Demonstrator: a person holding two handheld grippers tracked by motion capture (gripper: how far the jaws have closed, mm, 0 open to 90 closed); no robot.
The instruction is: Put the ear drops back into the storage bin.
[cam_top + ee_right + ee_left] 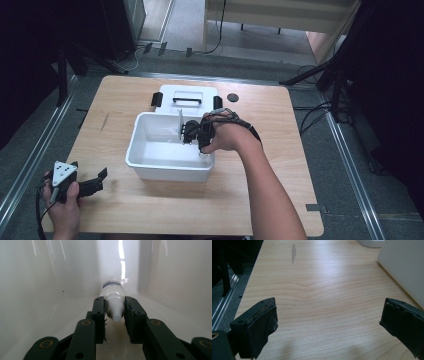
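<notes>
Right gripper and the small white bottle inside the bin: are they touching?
Touching. The right gripper view shows the right gripper with both fingers pressed against the capped neck of the small white bottle, no gap either side.

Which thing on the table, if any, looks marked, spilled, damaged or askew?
Only a grey smear on the table, left of the white bin, stands out. The bin's lid lies flat behind it; nothing has spilled.
</notes>
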